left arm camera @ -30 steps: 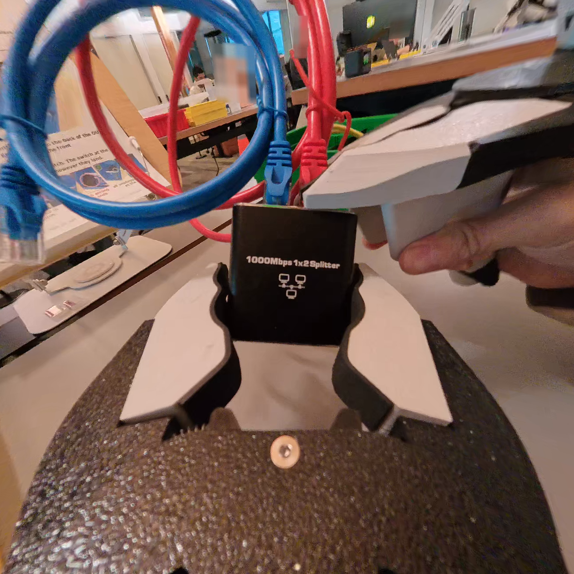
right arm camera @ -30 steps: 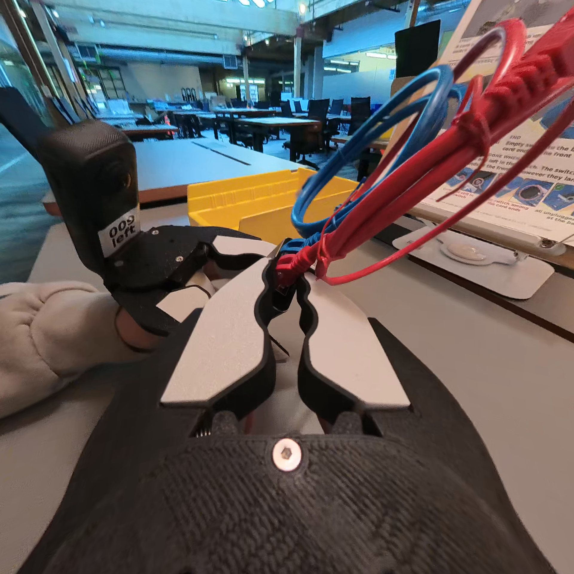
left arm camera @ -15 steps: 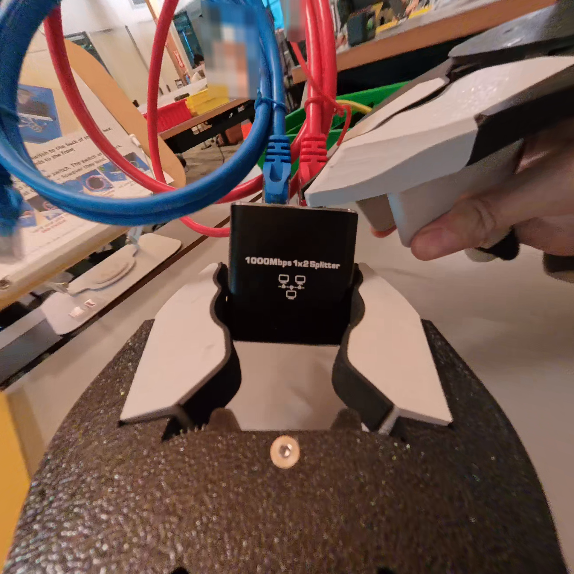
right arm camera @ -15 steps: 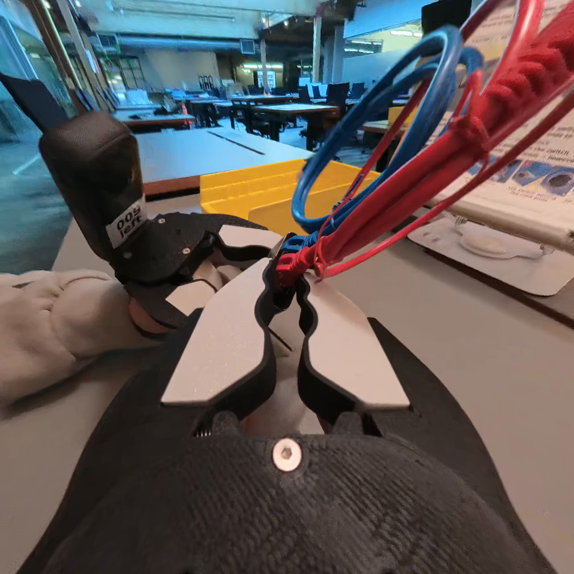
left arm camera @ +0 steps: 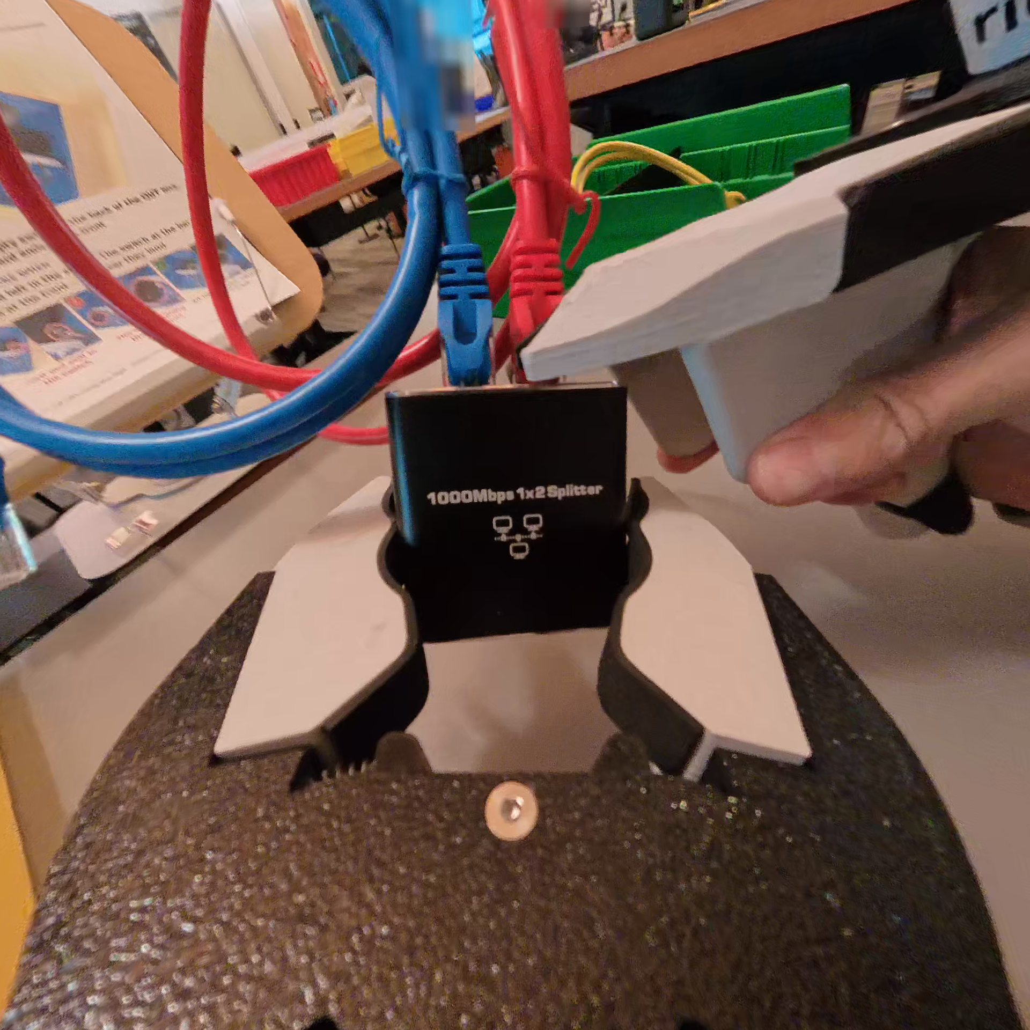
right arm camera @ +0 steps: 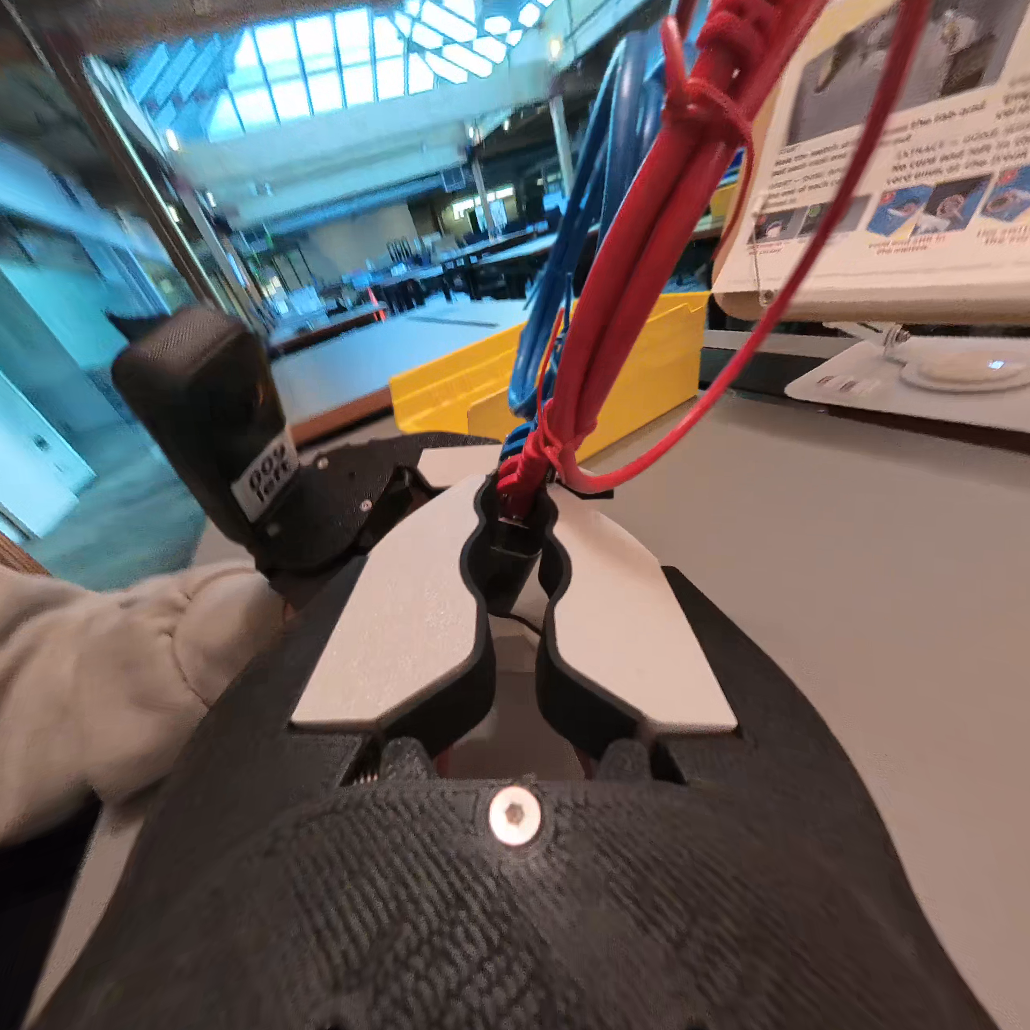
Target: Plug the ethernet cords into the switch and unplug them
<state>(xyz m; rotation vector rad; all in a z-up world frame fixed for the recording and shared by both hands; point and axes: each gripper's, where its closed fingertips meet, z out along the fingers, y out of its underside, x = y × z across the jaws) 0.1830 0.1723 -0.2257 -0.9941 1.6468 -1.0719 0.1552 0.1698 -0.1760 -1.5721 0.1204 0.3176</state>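
Open-plan workshop or lab, long worktables (right arm camera: pixel 390 345), parts bins yellow (right arm camera: pixel 641 356) and green (left arm camera: pixel 696 167), skylit ceiling (right arm camera: pixel 345 72)

My right gripper (left arm camera: pixel 535 356) hides the red plug (left arm camera: pixel 532 290) where it meets the switch (left arm camera: pixel 510 446). Above the switch, both cords run past the picture's top edge, blurred there.

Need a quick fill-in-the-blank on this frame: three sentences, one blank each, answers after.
1. The left gripper is shut on the ____ switch.
2. The right gripper pinches the plug of the ____ cord.
3. Beside it, the plug of the ____ cord sits in the switch's other port.

Missing words: black; red; blue
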